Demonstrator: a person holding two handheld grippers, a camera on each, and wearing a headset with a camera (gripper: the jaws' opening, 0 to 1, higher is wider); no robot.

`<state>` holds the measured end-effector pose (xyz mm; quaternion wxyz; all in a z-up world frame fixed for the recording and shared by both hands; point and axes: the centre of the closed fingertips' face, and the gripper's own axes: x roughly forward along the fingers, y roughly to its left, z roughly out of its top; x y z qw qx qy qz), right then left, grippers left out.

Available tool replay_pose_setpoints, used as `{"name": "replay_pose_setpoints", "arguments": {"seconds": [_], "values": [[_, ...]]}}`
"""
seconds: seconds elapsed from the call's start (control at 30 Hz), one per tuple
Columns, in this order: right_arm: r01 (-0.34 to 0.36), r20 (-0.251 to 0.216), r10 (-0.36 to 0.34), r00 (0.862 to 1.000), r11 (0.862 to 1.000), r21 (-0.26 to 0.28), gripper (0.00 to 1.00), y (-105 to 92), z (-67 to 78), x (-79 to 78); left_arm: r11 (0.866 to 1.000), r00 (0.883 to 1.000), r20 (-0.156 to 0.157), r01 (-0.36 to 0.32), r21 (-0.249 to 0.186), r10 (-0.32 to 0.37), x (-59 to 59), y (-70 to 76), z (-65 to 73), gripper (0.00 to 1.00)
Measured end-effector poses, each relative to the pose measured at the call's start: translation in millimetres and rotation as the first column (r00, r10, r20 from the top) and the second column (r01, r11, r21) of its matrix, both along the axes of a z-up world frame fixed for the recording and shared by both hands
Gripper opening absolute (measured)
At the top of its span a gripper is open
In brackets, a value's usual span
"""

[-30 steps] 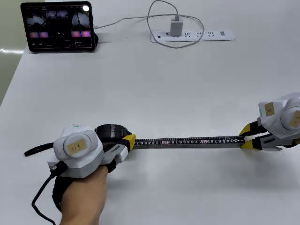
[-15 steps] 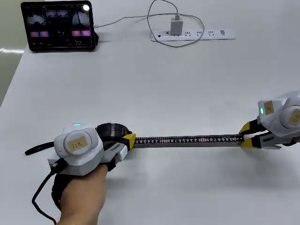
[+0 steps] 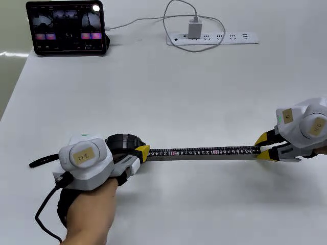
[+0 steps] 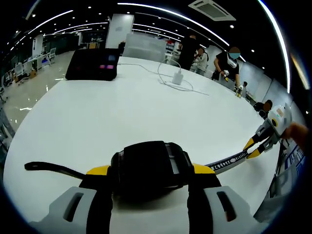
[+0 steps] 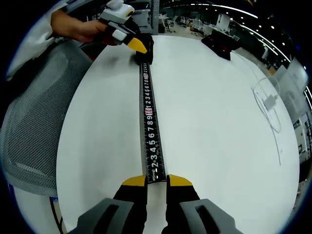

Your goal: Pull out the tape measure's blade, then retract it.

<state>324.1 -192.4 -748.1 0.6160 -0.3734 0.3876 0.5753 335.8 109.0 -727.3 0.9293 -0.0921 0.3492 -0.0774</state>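
Head view: we look down on a white tabletop [image 3: 168, 92]. At lower left, the left gripper [image 3: 137, 153] is held in a hand [image 3: 89, 214]. Its yellow-tipped jaws are clamped on a black tape measure [image 3: 121, 145], which rests on the tabletop. A black wrist strap [image 3: 43, 161] trails from it toward the left.

The blade [image 3: 202, 152] is drawn out to the right and runs roughly level just above the tabletop, w/ white numerals and a few red marks. At the right edge, the right gripper [image 3: 262, 147] has its jaws pinched on the blade's free end.

At the far side of the tabletop, a tablet [image 3: 66, 28] w/ a lit screen stands at upper left. A white power strip [image 3: 212, 38] lies at top centre, w/ a charger [image 3: 194, 28] plugged in and a cable [image 3: 179, 15] looping around it.

Left gripper view: the jaws grip the black case on both sides. The blade leaves at lower right toward the other gripper. People [image 4: 229, 58] stand beyond the tabletop's far edge.

Right gripper view: the blade's end sits between the two yellow tips, low numerals nearest us. The blade reaches away to the case, held by the other gripper at the top. A grey mesh chair back [image 5: 34, 141] sits at left.
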Motion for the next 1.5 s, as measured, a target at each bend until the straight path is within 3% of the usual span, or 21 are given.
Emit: {"name": "replay_pose_setpoints", "arguments": {"seconds": [1.5], "values": [[-0.035,-0.039,0.037,0.999,0.997,0.073,0.10,54.2,1.9,2.7,0.999,1.000,-0.005,-0.002,-0.052,0.001,-0.5,0.3,0.3,0.58]]}}
